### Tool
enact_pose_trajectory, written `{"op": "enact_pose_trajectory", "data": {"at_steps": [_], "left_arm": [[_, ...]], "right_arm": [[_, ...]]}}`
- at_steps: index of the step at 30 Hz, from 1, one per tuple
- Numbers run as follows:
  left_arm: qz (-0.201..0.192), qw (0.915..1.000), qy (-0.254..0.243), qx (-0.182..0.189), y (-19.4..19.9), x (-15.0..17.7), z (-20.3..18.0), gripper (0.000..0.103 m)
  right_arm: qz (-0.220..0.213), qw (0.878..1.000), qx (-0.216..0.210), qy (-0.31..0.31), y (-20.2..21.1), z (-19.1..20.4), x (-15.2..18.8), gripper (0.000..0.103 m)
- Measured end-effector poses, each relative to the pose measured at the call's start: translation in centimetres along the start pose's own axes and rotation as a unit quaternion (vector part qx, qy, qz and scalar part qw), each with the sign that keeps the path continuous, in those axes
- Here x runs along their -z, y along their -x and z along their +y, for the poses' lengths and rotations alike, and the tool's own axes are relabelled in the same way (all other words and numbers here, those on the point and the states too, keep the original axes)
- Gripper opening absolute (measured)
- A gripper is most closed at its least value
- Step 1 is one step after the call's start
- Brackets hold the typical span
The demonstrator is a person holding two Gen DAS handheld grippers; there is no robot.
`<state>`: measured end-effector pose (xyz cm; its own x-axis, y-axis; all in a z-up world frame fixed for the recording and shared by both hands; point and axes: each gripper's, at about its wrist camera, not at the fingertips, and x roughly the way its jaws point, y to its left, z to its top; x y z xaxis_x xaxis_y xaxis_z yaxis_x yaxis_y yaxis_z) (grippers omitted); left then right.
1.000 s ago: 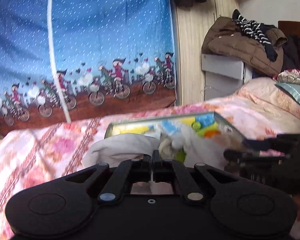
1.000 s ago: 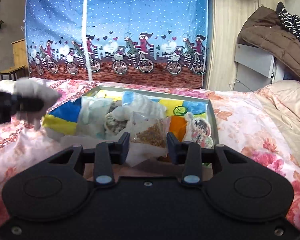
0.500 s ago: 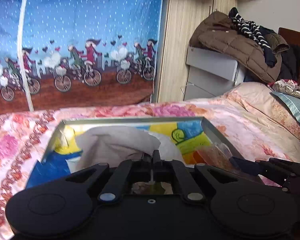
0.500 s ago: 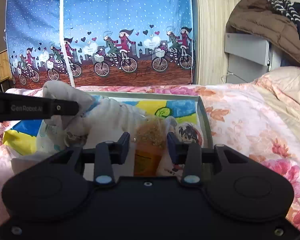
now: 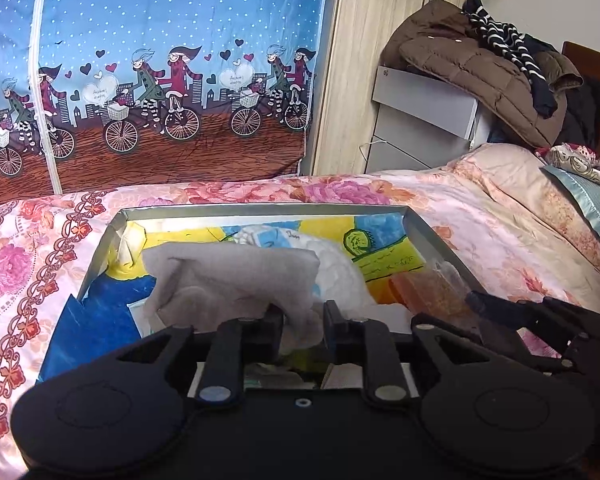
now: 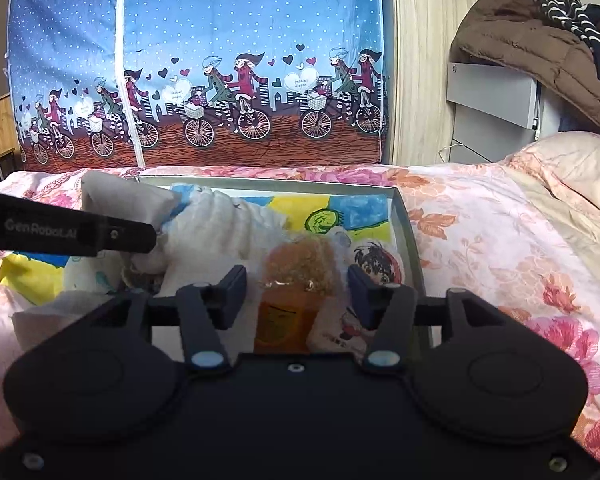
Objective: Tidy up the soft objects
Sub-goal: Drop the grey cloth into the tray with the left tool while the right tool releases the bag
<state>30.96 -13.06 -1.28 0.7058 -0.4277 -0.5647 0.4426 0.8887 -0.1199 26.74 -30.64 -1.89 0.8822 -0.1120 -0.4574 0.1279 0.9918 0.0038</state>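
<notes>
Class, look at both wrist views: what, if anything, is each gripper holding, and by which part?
Neither grips firmly. The left gripper is opening around the near edge of the grey cloth. The right gripper is opening, its pads clear of the bag of grains between them.

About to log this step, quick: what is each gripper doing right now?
Left gripper: fingers opening, grey cloth between them, being let go.
Right gripper: fingers opening, clear bag of grain between them, pads clear of it.

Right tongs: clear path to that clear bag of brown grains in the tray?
Probably yes. The bag of brown grains already sits between the opening right tongs, nothing over it; the left tongs work the grey cloth further left.
</notes>
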Motion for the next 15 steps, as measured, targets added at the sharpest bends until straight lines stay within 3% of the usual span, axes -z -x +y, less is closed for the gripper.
{"op": "enact_pose_trajectory", "data": {"at_steps": [5,9,11,13,15], "left_arm": [[-0.002,0.9998,0.017,0.005,1.4,0.2,0.2,0.039],[-0.03,0.9992,0.028,-0.004,4.0,0.5,0.4,0.049],[-0.05,0.9981,0.035,-0.01,5.8,0.6,0.4,0.058],[-0.073,0.9963,0.042,-0.021,7.7,0.8,0.3,0.075],[-0.093,0.9941,0.043,-0.034,9.7,1.0,0.0,0.084]], "right_arm": [[-0.008,1.0,0.005,0.001,1.2,-0.5,-0.4,0.064],[-0.017,1.0,0.005,-0.001,2.9,-0.9,-1.1,0.077],[-0.019,1.0,0.006,-0.005,3.8,-1.1,-1.4,0.084],[-0.025,1.0,0.006,-0.01,5.0,-1.3,-1.9,0.092],[-0.035,0.999,0.003,-0.014,6.4,-1.4,-2.4,0.096]]}}
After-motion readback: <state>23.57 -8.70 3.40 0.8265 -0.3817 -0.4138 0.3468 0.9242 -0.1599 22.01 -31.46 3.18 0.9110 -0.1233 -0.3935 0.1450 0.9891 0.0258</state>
